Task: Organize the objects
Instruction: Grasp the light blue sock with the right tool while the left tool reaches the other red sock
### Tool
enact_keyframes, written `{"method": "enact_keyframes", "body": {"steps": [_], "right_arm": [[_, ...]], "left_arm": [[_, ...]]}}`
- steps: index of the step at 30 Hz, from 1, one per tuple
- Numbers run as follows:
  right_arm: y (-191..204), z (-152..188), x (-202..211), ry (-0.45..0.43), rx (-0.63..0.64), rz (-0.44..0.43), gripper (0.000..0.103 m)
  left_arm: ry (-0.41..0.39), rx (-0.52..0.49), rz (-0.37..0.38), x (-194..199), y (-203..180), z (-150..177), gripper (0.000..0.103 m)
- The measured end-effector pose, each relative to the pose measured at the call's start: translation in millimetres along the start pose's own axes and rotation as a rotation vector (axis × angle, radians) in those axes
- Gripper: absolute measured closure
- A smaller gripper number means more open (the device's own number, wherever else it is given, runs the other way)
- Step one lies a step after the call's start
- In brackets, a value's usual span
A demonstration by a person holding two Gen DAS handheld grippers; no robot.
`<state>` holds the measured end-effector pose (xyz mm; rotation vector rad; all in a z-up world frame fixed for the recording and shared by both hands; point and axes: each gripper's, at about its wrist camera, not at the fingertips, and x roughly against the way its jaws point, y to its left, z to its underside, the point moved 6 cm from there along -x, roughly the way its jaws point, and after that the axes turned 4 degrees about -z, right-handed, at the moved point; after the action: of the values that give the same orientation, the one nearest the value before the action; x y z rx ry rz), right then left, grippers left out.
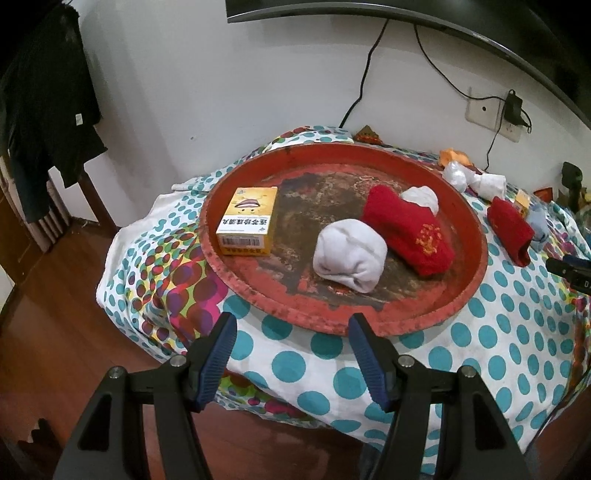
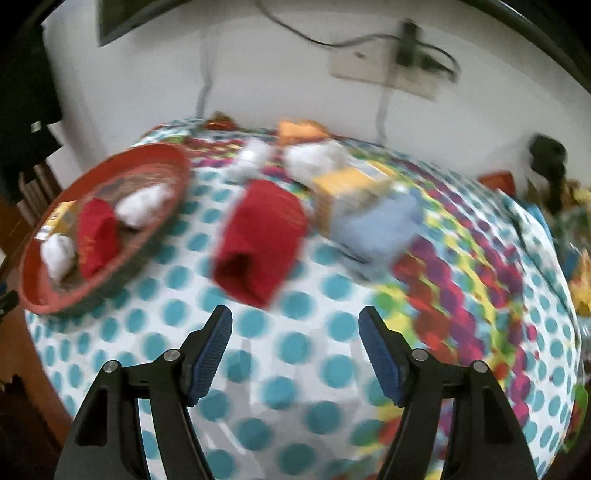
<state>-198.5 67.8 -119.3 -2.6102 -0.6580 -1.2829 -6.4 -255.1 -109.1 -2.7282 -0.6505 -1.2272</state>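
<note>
1. Hard to make out: our right wrist view is smeared by motion; behind the loose red sock (image 2: 258, 240) we read only a yellowish box (image 2: 347, 195), a pale blue bundle (image 2: 380, 225) and white bundles (image 2: 314, 158), outlines uncertain.
2. Cut off: a dark screen (image 1: 332, 9) leaves the top edge; dark clothing (image 1: 40, 107) hangs at 9 o'clock.
3. Surface: a dotted cloth (image 1: 498, 332) covers the table; wood floor (image 1: 48, 332) shows at 8 o'clock.
4. Task items: the red tray (image 1: 369, 317) holds a yellow box (image 1: 247, 221) at 9 o'clock, a white sock ball (image 1: 349, 254) mid-tray and a red rolled sock (image 1: 406, 232) at 3 o'clock.
5. Claws: our left gripper (image 1: 291, 354) stands wide and empty, just short of the tray's 6 o'clock rim; our right gripper (image 2: 295, 350) is likewise spread, nothing between its jaws.
6. Open room: bare cloth lies before the right gripper.
</note>
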Motion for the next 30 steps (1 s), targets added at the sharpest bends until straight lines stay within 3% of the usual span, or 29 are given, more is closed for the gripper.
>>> {"method": "enact_keyframes", "body": {"steps": [10,14,16,21,30], "right_arm": [[-63.0,1.0,-9.9,-0.035,-0.113,0.021,0.034],[-60.4,-10.1,-20.1,-0.047,-0.115,-0.005,0.033],[-53.8,-16.7,-26.9,-0.048,-0.099,-0.016,0.027],[-41.8,-36.3,-45.2,-0.041,-0.05,0.014,0.026],[-51.3,-57.0,-74.7,-0.032,-0.098,0.024,0.028]], "left_arm": [[-0.001,-0.057,0.003,0.7,-19.0,3.3,0.039],[-0.025,-0.094,-0.002,5.6,-30.1,2.7,0.039],[-0.028,-0.106,0.006,8.2,-37.3,1.9,0.039],[-0.047,-0.141,0.049,22.8,-62.4,-4.6,0.039],[-0.043,-0.267,0.136,26.1,-132.4,-18.8,0.039]]}}
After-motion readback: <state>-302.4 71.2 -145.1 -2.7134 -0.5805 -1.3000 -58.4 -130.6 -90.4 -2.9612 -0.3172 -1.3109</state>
